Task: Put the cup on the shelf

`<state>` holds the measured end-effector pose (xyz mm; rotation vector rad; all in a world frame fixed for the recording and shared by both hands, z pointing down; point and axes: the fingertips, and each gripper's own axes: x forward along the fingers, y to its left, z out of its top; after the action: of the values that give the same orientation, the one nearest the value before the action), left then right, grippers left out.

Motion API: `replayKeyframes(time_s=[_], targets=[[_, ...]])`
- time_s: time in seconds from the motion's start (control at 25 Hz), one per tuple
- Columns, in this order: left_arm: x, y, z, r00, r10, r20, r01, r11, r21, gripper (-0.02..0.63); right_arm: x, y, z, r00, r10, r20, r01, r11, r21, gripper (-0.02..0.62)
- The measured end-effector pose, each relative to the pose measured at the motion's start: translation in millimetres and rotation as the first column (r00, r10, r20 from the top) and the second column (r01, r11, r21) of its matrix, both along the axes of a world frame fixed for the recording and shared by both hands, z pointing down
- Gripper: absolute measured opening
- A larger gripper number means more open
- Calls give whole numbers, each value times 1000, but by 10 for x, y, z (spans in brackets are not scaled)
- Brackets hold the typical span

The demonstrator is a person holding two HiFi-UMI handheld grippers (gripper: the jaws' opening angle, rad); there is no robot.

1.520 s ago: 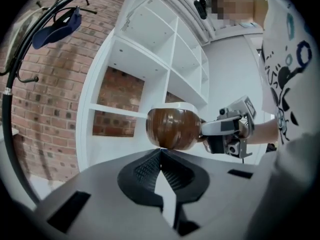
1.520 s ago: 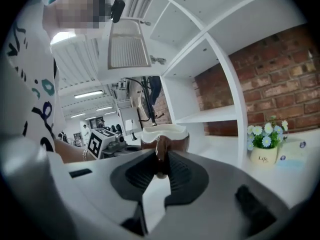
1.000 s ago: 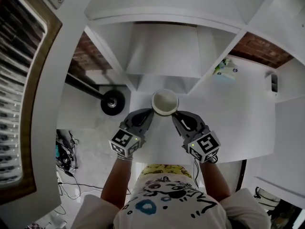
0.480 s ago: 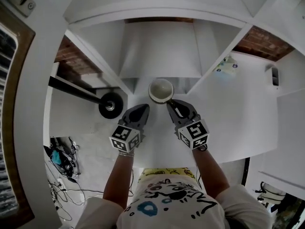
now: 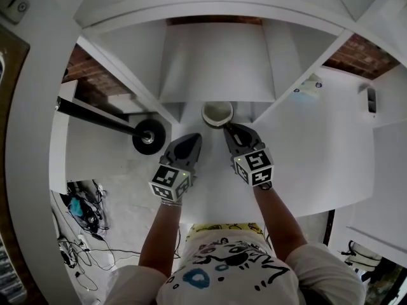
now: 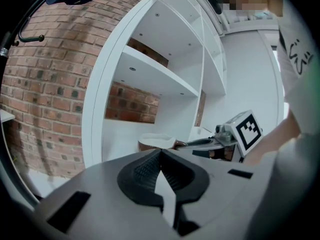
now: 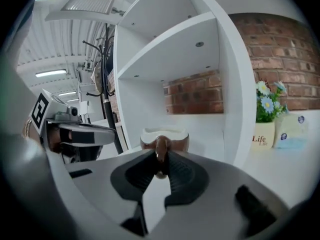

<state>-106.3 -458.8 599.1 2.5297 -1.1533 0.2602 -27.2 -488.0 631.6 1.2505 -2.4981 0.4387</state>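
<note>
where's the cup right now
In the head view the brown, white-lined cup is centre, at the mouth of the white shelf's middle bay, its handle pinched by the right hand-held gripper.

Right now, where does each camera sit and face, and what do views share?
Head view: on the head, facing steeply down at shelf and cup; forearms, left gripper, right gripper show.
Left gripper view: on left gripper, facing the shelf along shut, empty jaws; right gripper shows.
Right gripper view: on right gripper, facing the cup handle it grips; left gripper shows.
All share the cup.
</note>
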Motion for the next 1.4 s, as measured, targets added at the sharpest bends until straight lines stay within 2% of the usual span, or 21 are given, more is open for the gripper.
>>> replayKeyframes(time_s=[0.48, 0.92, 1.12, 1.4], targets=[[-22, 31, -72, 1000, -4, -8, 5, 1000, 13, 15, 4, -175, 97, 1000, 11, -4, -11, 1000, -7, 60], [-98, 116, -90, 1000, -19, -21, 19, 1000, -5, 15, -50, -286, 162, 998, 23, -54, -22, 1000, 3, 60], [-136, 199, -115, 999, -28, -36, 27, 999, -17, 15, -68, -212, 277, 997, 24, -74, -29, 997, -66, 60], [-180, 314, -232, 999, -29, -44, 28, 999, -19, 15, -12, -228, 278, 996, 58, -61, -64, 994, -93, 63]])
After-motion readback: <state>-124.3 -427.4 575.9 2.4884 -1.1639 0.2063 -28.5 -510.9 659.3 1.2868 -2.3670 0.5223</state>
